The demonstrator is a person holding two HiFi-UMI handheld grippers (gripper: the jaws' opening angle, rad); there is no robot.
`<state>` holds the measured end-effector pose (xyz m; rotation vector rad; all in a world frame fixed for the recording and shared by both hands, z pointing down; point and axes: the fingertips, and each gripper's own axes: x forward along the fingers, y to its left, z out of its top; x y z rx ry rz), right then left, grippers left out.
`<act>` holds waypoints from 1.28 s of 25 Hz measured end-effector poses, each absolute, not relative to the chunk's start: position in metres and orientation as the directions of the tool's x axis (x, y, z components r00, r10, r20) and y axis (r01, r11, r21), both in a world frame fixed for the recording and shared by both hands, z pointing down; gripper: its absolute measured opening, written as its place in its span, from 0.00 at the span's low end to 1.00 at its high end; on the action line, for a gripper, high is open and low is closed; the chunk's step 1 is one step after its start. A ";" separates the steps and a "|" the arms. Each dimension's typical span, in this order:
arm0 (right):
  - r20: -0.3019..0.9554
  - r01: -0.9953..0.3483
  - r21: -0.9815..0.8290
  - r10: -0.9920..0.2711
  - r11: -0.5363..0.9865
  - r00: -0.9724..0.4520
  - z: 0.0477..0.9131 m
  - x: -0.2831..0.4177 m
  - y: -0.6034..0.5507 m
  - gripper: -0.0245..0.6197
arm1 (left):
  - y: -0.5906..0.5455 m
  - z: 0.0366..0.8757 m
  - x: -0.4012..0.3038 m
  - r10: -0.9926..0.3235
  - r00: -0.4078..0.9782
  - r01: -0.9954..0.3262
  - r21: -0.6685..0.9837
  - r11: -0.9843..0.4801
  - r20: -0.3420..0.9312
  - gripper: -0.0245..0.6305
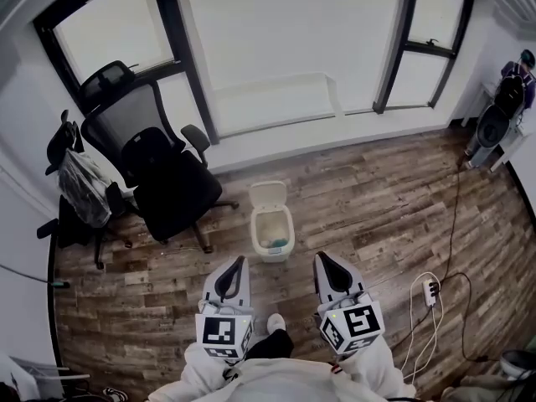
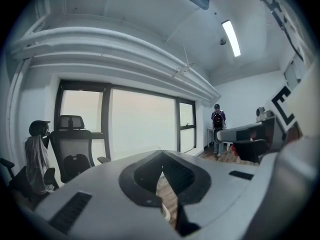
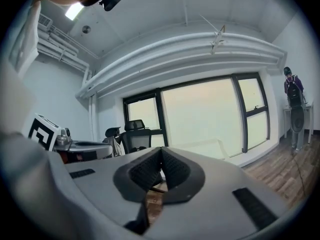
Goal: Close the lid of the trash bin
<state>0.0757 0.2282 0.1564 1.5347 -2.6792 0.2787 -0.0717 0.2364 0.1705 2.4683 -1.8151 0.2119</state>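
On the wooden floor ahead of me stands a small white trash bin (image 1: 274, 239), seen in the head view. Its lid (image 1: 267, 195) is swung up and back, and something pale green lies inside. My left gripper (image 1: 238, 263) hovers just near-left of the bin, apart from it, shut with nothing held. Near-right of the bin, also clear of it, is my right gripper (image 1: 323, 260), shut and empty. In the left gripper view the jaws (image 2: 161, 154) meet at the tip; the right gripper view shows the same (image 3: 161, 150). Neither gripper view shows the bin.
A black office chair (image 1: 163, 178) stands left of the bin, with a second chair draped in clothing (image 1: 81, 187) beyond it. A power strip with cables (image 1: 430, 291) lies on the floor at right. A person (image 1: 512, 80) stands by a fan at the far right corner.
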 end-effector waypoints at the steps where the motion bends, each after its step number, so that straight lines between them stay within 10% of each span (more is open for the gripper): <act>1: 0.127 -0.861 -0.131 -0.853 0.491 -0.506 0.154 0.069 0.217 0.07 | 0.224 0.170 -0.078 -0.942 0.300 -0.952 -0.024 -0.307 0.150 0.05; 32: 0.219 -0.788 -0.197 -0.757 0.583 -0.615 0.198 0.045 -0.038 0.08 | -0.013 0.208 -0.091 -0.953 0.197 -0.980 0.037 -0.194 0.230 0.05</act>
